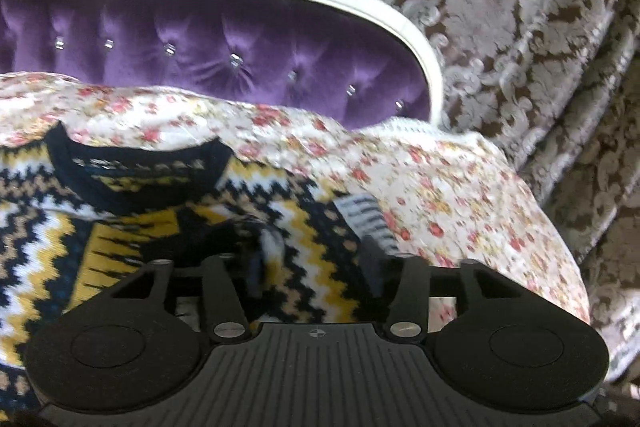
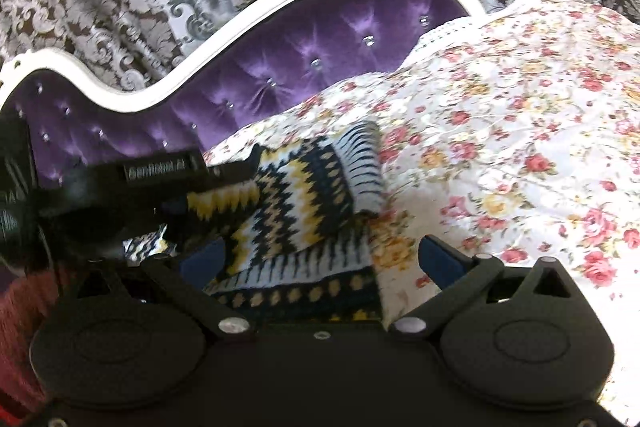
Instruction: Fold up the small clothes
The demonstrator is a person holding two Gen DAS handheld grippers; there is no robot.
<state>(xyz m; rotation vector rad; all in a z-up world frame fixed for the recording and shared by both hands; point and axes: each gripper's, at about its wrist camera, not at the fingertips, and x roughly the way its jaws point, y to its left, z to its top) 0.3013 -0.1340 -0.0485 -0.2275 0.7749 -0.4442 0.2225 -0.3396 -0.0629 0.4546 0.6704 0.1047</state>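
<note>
A small knitted sweater [image 1: 132, 211] with navy, yellow, white and tan zigzags lies on a floral bedspread [image 1: 460, 195], its navy neckline toward the headboard. My left gripper [image 1: 312, 267] is low over its right side, jaws apart with knit between them, not clamped. In the right wrist view the sweater [image 2: 304, 203] has a sleeve with a striped cuff [image 2: 364, 163] lying over the body. My right gripper [image 2: 320, 259] is open above the sweater's lower edge. The left gripper [image 2: 160, 179] shows there at the left, over the sweater.
A purple tufted headboard [image 1: 224, 43] with a white frame stands behind the bed. Brown and silver damask curtains [image 1: 520, 7] hang behind and to the right. The floral bedspread [image 2: 520, 147] spreads out to the right of the sweater.
</note>
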